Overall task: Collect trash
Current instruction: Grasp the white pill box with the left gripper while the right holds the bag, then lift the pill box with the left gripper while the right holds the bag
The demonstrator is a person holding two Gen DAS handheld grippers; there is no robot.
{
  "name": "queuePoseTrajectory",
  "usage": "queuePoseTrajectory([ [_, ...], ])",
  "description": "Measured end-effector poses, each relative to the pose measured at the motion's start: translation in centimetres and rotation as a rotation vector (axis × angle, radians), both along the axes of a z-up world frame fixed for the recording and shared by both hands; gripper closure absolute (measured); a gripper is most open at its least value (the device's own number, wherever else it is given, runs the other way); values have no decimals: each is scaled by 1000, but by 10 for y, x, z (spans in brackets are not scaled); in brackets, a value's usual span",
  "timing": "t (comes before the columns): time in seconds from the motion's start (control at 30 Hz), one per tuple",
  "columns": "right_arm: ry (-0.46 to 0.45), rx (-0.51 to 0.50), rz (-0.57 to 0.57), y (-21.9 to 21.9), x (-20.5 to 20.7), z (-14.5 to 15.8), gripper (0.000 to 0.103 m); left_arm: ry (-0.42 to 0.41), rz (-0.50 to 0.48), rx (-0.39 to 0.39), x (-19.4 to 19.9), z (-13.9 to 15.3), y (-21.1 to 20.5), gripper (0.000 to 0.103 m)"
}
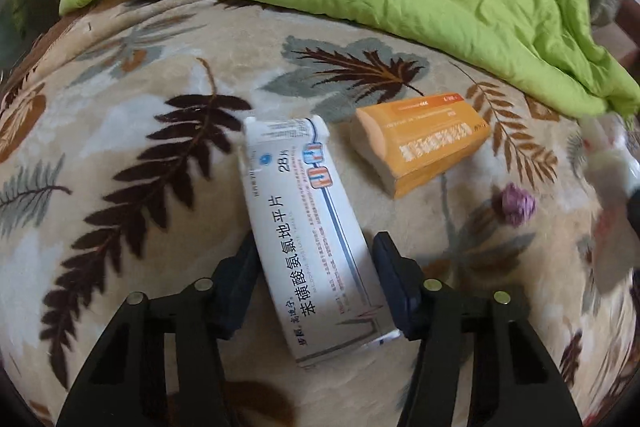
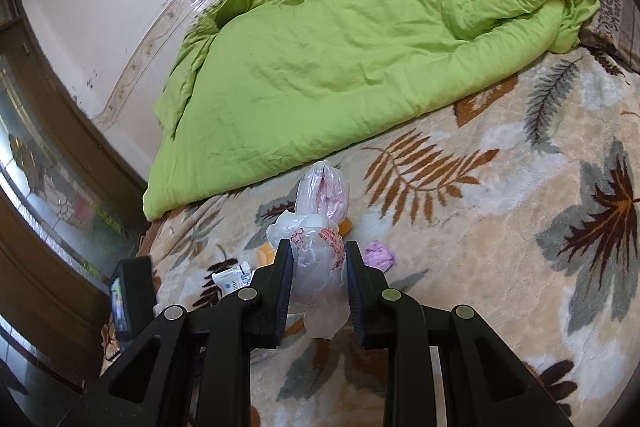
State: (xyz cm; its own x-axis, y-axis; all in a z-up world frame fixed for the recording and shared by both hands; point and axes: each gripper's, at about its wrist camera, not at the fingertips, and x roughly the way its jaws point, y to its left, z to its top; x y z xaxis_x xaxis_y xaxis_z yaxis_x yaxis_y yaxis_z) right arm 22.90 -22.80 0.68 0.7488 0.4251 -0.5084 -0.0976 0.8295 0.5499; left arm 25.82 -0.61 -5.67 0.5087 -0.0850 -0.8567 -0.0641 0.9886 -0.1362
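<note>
On a bed spread with a leaf-patterned blanket (image 1: 120, 131), the left gripper (image 1: 316, 247) stands with its jaws apart on either side of a white medicine box (image 1: 308, 227). The box lies flat between the two fingers, which sit close against its long sides; whether they press it cannot be told. Its long axis runs away from the gripper, leaning slightly left, with the opened flap end farthest off.

Just right of the white box's far end lies an orange box (image 1: 420, 143), its long axis angled up to the right. A small purple wad (image 1: 518, 205) lies right of the white box, beyond the orange one and apart from both.

The right gripper (image 2: 318, 255) has its jaws closed on a crumpled clear plastic bag (image 2: 320, 267), which reaches forward past the fingertips. The purple wad (image 2: 380, 255) lies just right of the bag. A green quilt (image 2: 340, 47) is heaped beyond the white box, across the far part of the bed.
</note>
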Motion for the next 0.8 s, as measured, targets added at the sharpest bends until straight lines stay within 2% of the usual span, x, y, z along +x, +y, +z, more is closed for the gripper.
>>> queuePoseTrajectory([
  [0.27, -6, -78, 56, 29, -9, 0, 76, -14, -61, -19, -58, 8, 32, 51],
  [0.43, -28, -124, 87, 48, -21, 5, 76, -70, -64, -14, -91, 16, 43, 51],
  [0.67, -123, -192, 113, 62, -64, 29, 76, -159, -65, 3, -132, 37, 44, 51],
  [0.8, -129, -208, 110, 55, -93, 29, 76, -197, -74, 14, -155, 47, 43, 51],
])
